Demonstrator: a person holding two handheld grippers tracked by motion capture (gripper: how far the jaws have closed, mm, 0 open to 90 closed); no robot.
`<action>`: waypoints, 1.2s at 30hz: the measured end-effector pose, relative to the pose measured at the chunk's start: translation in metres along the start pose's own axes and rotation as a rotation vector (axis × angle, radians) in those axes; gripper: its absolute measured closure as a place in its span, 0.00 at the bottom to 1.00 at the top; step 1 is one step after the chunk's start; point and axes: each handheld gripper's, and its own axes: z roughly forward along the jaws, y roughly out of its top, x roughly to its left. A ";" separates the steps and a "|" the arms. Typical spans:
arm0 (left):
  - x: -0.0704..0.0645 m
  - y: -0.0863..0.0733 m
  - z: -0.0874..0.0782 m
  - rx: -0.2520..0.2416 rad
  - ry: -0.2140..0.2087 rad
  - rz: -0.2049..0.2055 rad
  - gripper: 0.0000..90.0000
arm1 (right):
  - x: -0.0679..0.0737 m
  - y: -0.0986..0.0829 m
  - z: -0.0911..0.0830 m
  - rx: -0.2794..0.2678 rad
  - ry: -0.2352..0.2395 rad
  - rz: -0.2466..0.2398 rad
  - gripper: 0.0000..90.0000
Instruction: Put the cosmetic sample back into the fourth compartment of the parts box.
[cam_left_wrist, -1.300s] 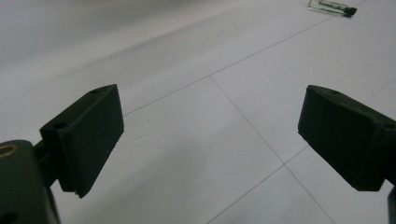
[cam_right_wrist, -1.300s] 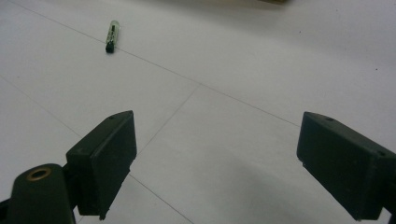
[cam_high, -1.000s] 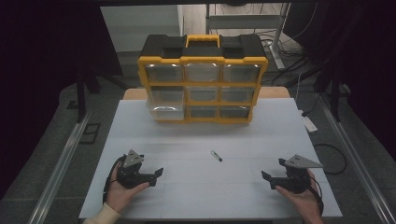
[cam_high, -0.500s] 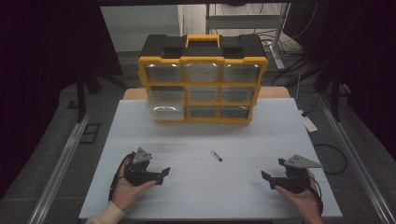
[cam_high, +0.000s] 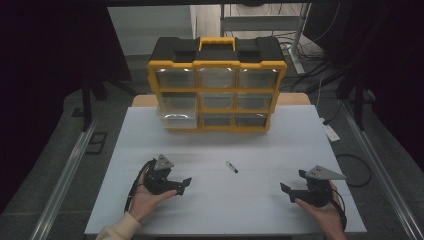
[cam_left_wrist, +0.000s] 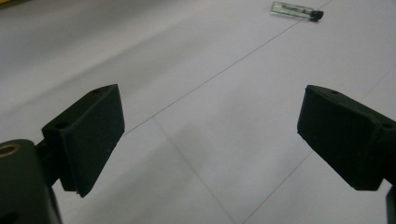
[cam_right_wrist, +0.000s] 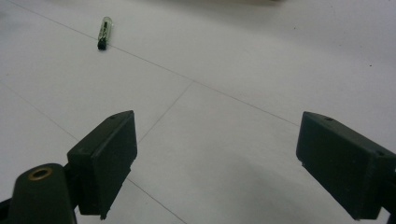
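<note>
The left claw (cam_high: 181, 186) has slid inward across the white bench (cam_high: 150, 145) toward the small clear vial with a dark cap (cam_high: 231, 167) — possibly glass — lying mid-bench; the right claw (cam_high: 289, 192) stays put. Both claws gape, empty — pickup seems imminent.

My left gripper (cam_high: 181, 185) now sits farther right and slightly farther forward on the tabletop (cam_high: 215, 145) than a second ago, nearer the small vial (cam_high: 231, 167). Its fingers (cam_left_wrist: 86, 140) are spread wide, with the vial lying ahead of them.
</note>
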 end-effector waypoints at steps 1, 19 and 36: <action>0.000 0.000 0.000 0.000 0.000 0.000 0.09 | 0.000 0.000 0.000 0.000 0.000 0.000 0.14; -0.017 0.025 0.017 0.027 -0.056 0.055 0.09 | -0.002 -0.001 0.001 0.011 -0.003 0.001 0.15; -0.032 0.045 0.028 0.028 -0.098 0.084 0.09 | -0.002 -0.002 0.002 0.018 -0.006 0.002 0.15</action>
